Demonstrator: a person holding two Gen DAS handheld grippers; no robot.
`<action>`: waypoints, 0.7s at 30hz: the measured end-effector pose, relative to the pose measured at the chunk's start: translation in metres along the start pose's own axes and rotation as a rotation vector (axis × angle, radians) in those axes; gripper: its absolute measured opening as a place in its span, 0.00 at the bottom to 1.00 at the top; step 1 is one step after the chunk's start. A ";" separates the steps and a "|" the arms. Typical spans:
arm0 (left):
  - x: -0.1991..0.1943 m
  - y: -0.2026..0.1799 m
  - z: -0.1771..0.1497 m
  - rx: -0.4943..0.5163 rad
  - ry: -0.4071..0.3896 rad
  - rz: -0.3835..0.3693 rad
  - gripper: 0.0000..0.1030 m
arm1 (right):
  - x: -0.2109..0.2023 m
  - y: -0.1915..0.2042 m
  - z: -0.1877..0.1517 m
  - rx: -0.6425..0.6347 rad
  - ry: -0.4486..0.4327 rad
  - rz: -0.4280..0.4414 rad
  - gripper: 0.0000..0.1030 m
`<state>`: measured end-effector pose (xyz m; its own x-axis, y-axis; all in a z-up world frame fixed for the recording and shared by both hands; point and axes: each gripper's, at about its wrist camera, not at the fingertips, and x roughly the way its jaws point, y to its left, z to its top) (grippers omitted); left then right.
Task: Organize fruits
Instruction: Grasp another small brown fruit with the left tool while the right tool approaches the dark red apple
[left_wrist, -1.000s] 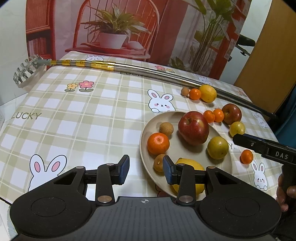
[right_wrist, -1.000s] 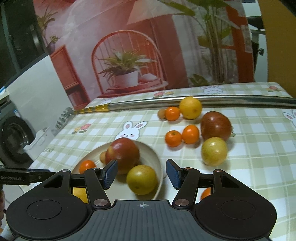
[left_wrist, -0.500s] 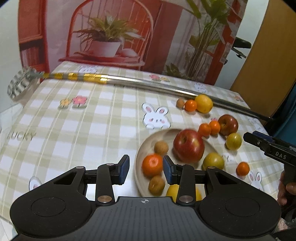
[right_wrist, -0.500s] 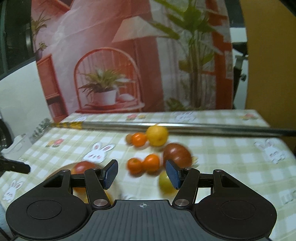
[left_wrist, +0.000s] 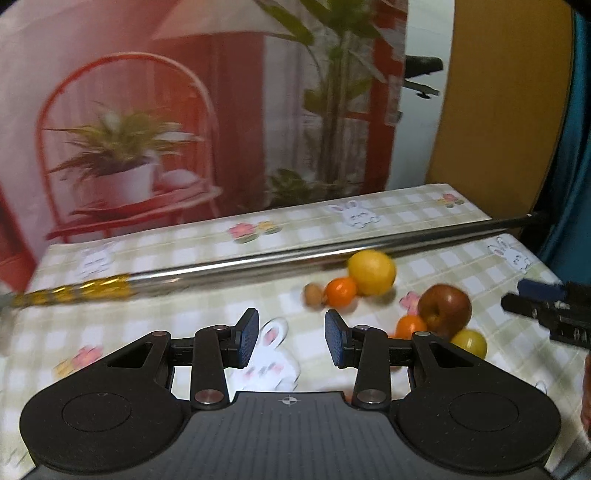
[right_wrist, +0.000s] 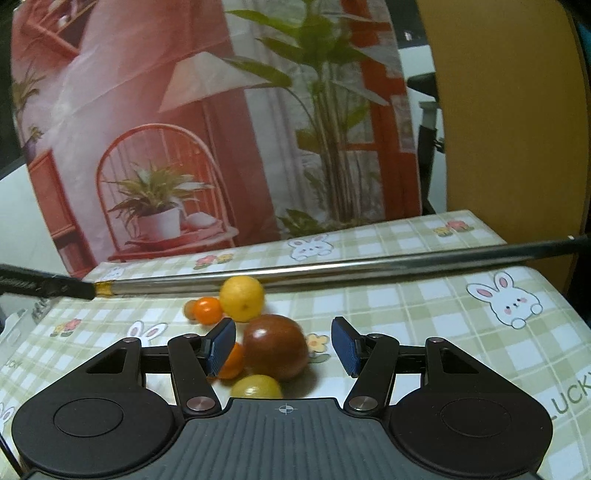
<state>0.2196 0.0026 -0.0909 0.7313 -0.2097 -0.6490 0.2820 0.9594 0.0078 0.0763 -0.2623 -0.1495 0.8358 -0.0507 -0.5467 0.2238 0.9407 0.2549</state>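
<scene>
Loose fruit lies on the checked tablecloth. In the left wrist view a yellow lemon (left_wrist: 371, 272), a small orange (left_wrist: 341, 291), a brown longan (left_wrist: 314, 294), a dark red apple (left_wrist: 445, 310), another orange (left_wrist: 409, 326) and a yellow-green fruit (left_wrist: 471, 342) sit ahead to the right. My left gripper (left_wrist: 290, 341) is open over a rabbit print, holding nothing. My right gripper (right_wrist: 283, 346) is open, with the red apple (right_wrist: 275, 347) just beyond its fingers, an orange (right_wrist: 232, 362) by the left pad, a yellow-green fruit (right_wrist: 256, 386) below. The lemon (right_wrist: 242, 298) lies farther back. The plate is out of view.
A long metal pole (left_wrist: 280, 260) with a gold-wrapped section lies across the table behind the fruit, also the pole (right_wrist: 332, 271) in the right wrist view. The other gripper's tip (left_wrist: 546, 308) shows at the right edge. A printed backdrop stands behind the table.
Both grippers have tilted up and moved forward; the plate with its fruit has dropped out of view. The right gripper now faces the red apple closely. Both stay open.
</scene>
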 end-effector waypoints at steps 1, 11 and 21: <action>0.010 -0.001 0.004 -0.005 -0.002 -0.003 0.40 | 0.001 -0.003 -0.001 0.008 0.002 -0.003 0.53; 0.103 0.021 0.017 -0.297 0.152 -0.045 0.33 | 0.018 -0.025 -0.011 0.070 0.043 -0.007 0.53; 0.147 0.029 0.015 -0.554 0.223 -0.098 0.33 | 0.027 -0.027 -0.015 0.072 0.065 0.001 0.53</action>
<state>0.3442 -0.0035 -0.1746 0.5539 -0.3153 -0.7706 -0.0676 0.9054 -0.4191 0.0852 -0.2840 -0.1825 0.8023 -0.0256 -0.5963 0.2601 0.9142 0.3107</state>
